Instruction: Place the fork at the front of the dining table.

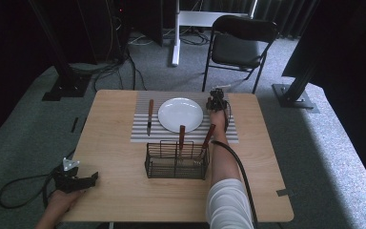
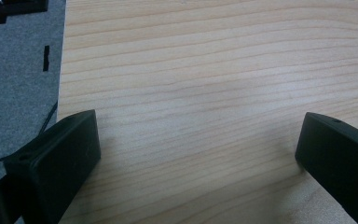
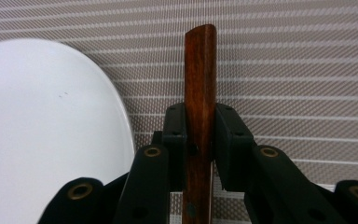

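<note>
Clamped between the right gripper's (image 3: 200,140) fingers is a wooden handle (image 3: 199,74), standing over the striped mat (image 3: 289,56) just right of the plate (image 3: 42,121). Seen from above, that gripper (image 1: 217,102) hovers at the plate's (image 1: 180,114) right edge. Nearer than the plate stands a wire rack (image 1: 176,160) on the bench (image 1: 119,157). Far left of it, the left gripper (image 1: 78,180) rests, fingers (image 2: 56,158) apart.

A black folding chair (image 1: 240,45) stands at twelve o'clock beyond the table; a wood-handled knife (image 1: 149,116) lies at the plate's nine o'clock.
</note>
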Motion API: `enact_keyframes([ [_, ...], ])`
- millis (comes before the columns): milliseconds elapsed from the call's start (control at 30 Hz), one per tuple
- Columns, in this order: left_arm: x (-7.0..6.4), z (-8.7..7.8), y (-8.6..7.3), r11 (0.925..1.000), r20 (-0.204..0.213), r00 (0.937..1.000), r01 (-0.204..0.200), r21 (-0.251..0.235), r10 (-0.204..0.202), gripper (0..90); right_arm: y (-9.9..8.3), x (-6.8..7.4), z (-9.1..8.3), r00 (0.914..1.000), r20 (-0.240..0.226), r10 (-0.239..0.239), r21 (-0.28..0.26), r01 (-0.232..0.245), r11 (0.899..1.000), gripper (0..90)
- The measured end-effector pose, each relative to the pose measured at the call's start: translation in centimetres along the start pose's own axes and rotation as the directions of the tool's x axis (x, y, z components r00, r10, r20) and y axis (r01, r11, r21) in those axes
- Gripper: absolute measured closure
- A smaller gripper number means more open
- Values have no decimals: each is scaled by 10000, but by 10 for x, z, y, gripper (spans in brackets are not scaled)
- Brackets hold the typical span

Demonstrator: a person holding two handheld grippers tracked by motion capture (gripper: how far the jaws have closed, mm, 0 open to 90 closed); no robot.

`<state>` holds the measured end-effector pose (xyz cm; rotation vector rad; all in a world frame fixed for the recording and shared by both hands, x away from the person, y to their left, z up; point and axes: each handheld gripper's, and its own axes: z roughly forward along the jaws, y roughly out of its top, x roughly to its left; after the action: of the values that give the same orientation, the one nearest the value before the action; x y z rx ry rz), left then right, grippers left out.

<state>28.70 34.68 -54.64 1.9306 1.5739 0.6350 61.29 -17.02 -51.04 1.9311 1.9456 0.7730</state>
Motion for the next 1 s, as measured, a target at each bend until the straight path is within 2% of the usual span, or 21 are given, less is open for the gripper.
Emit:
enact_keyframes([
  [133, 0, 0, 0, 10000, 0, 10000, 4, -3, -4, 0, -3, -1, 8, 10000, -7, 41, 93, -41, 9999, 760],
  [233, 0, 0, 0, 10000, -1, 10000, 2, -2, -2, 0, -6, -3, 10, 10000, -38, 55, -58, -55, 10000, 754],
  [333, 0, 0, 0, 10000, -1, 10000, 3, -3, -3, 0, -5, -3, 10, 9996, -270, -30, 42, 31, 10000, 672],
  [400, 0, 0, 0, 10000, 0, 10000, 4, -2, -4, 0, -4, -3, 8, 9997, -255, 13, 102, -10, 9999, 665],
  [467, 0, 0, 0, 10000, -1, 10000, 1, 2, -1, 0, -4, -4, 3, 9989, -445, 131, -26, -132, 9999, 629],
  [533, 0, 0, 0, 10000, -3, 10000, 1, 0, -1, 0, -4, -4, 1, 9991, -422, 25, -12, -26, 10000, 618],
  [600, 0, 0, 0, 10000, -3, 10000, -15, 12, 15, 0, -3, -5, -8, 9990, -404, -196, -54, 194, 9998, 553],
  [633, 0, 0, 0, 10000, -3, 10000, -20, 18, 20, 0, -3, -5, -8, 9990, -404, -196, -54, 194, 9998, 553],
  [667, 0, 0, 0, 10000, 2, 10000, -7, 5, 7, 0, -3, -8, -15, 9983, -552, -164, -97, 159, 9998, 461],
  [733, 0, 0, 0, 10000, 2, 10000, -7, 5, 7, 0, -3, -9, -17, 9981, -604, -103, -9, 102, 9999, 461],
  [767, 0, 0, 0, 10000, 0, 10000, -3, 4, 3, 0, -3, -9, -17, 9981, -604, -103, -9, 102, 9999, 404],
  [800, 0, 0, 0, 10000, 0, 10000, -2, 3, 2, 0, -7, -13, -21, 9957, -921, 50, 341, -19, 9994, 274],
  [833, 0, 0, 0, 10000, -2, 10000, -3, 4, 3, 0, -10, -14, -23, 9939, -1105, -21, 461, 72, 9989, 201],
  [867, 0, 0, 0, 10000, 1, 10000, -3, 3, 3, 0, -14, -15, -26, 9927, -1198, -115, 422, 167, 9990, 181],
  [900, 0, 0, 0, 10000, 0, 10000, -4, 5, 4, 0, -18, -16, -30, 9937, -1123, -44, 334, 82, 9994, 197],
  [1000, 0, 0, 0, 10000, 0, 10000, 0, 2, 0, 0, -30, -23, -40, 9896, -1429, 181, 136, -163, 9998, 182],
])
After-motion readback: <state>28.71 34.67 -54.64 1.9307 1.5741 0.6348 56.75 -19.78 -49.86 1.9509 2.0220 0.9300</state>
